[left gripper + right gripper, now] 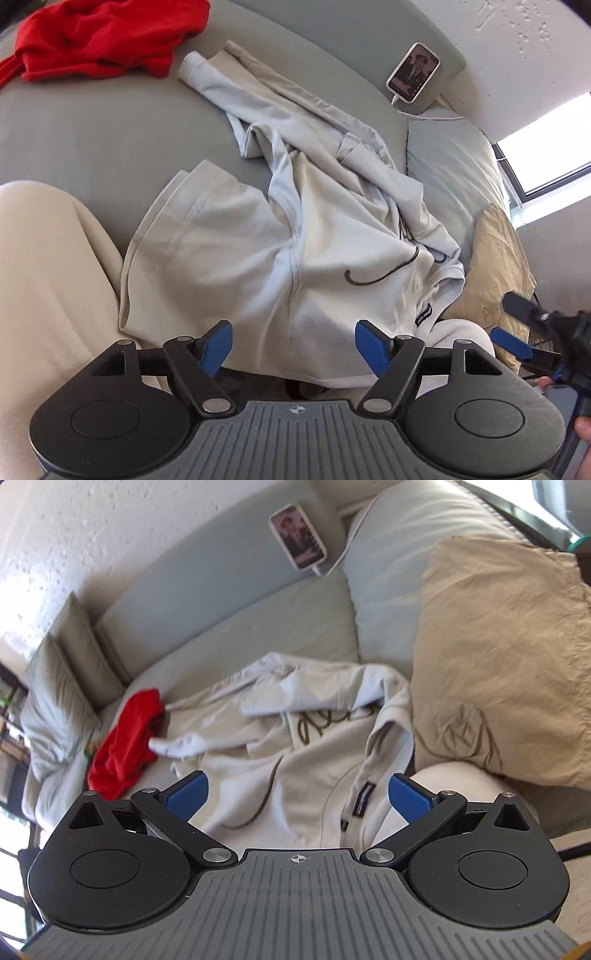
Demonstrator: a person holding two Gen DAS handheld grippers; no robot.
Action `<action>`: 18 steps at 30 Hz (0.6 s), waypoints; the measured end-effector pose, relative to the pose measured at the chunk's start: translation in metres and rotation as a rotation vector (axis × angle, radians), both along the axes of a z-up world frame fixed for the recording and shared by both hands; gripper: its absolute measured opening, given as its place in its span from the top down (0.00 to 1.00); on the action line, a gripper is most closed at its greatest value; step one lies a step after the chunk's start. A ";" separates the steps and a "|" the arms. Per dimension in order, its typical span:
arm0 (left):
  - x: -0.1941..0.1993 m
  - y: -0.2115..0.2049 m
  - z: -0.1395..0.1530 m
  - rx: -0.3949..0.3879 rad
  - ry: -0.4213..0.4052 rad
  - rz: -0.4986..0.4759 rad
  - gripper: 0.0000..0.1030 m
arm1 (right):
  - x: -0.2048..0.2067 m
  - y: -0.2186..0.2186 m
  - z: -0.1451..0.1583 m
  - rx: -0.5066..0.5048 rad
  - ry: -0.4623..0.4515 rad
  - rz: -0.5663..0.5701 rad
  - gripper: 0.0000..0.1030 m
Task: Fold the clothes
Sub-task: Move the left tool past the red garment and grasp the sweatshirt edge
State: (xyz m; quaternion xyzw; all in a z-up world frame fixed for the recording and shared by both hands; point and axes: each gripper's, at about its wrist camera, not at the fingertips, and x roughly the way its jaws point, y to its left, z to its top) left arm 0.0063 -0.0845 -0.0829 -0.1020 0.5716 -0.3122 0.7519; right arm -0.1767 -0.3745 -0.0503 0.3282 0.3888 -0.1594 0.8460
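Left tool (pixel 293 345): blue pads spread apart, nothing between them, hanging over the near hem of the crumpled pale grey-white cotton sweatshirt (pixel 295 236). Right tool (pixel 297 795): jaws also wide, empty, poised above the same sweatshirt near its small black woven label (pixel 362 799); pads not touching cloth. In the left wrist view the right tool shows at the right edge, with a bit of the person's hand (pixel 583 428) under it. The sweatshirt lies rumpled and unfolded on the grey fabric sofa seat (pixel 92 129), one sleeve stretched toward the back, dark brown script lettering (pixel 314 725) on the chest, partly buried in folds. Its near edge drapes onto the person's cream-trousered leg (pixel 44 280). Bunched red knit garment (pixel 103 37) sits on the seat beyond the sleeve end, apart from the grey one in left view, just beside in right view. Tan wrinkled cushion (pixel 498 646) right of the sweatshirt. White-cased phone (pixel 413 72) propped on the sofa backrest, cable attached.
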 end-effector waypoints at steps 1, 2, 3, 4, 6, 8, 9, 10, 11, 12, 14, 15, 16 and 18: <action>0.002 0.000 0.001 -0.001 -0.009 0.005 0.31 | 0.006 0.008 -0.005 -0.019 0.021 0.039 0.00; 0.005 0.000 0.000 0.001 -0.002 0.009 0.30 | 0.012 0.015 -0.010 -0.041 0.040 0.076 0.00; 0.006 0.000 -0.004 0.007 0.023 0.010 0.30 | 0.018 0.022 -0.014 -0.063 0.059 0.114 0.00; 0.007 0.000 -0.007 0.012 0.049 0.012 0.30 | 0.023 0.028 -0.017 -0.071 0.072 0.147 0.00; 0.007 -0.004 -0.022 -0.001 0.151 0.001 0.31 | 0.030 0.033 -0.020 -0.054 0.076 0.184 0.00; 0.007 -0.008 -0.042 -0.055 0.289 0.005 0.32 | 0.031 0.031 -0.020 -0.024 0.072 0.169 0.00; 0.007 -0.009 -0.052 -0.084 0.358 0.013 0.32 | 0.030 0.028 -0.020 -0.007 0.067 0.150 0.00; 0.006 -0.011 -0.062 -0.104 0.421 0.024 0.32 | 0.028 0.026 -0.019 0.006 0.059 0.134 0.00; 0.006 -0.012 -0.069 -0.106 0.465 0.040 0.34 | 0.025 0.024 -0.018 0.017 0.051 0.121 0.00; 0.006 -0.014 -0.075 -0.098 0.493 0.057 0.34 | 0.022 0.022 -0.017 0.028 0.042 0.107 0.00; 0.005 -0.015 -0.085 -0.095 0.529 0.086 0.34 | 0.016 0.019 -0.015 0.037 0.034 0.095 0.00; 0.005 -0.015 -0.090 -0.100 0.548 0.106 0.34 | 0.014 0.019 -0.015 0.038 0.033 0.091 0.00; 0.006 -0.015 -0.095 -0.108 0.566 0.135 0.34 | 0.012 0.019 -0.015 0.038 0.032 0.089 0.00; 0.008 -0.013 -0.105 -0.119 0.589 0.197 0.34 | 0.010 0.018 -0.017 0.038 0.032 0.084 0.00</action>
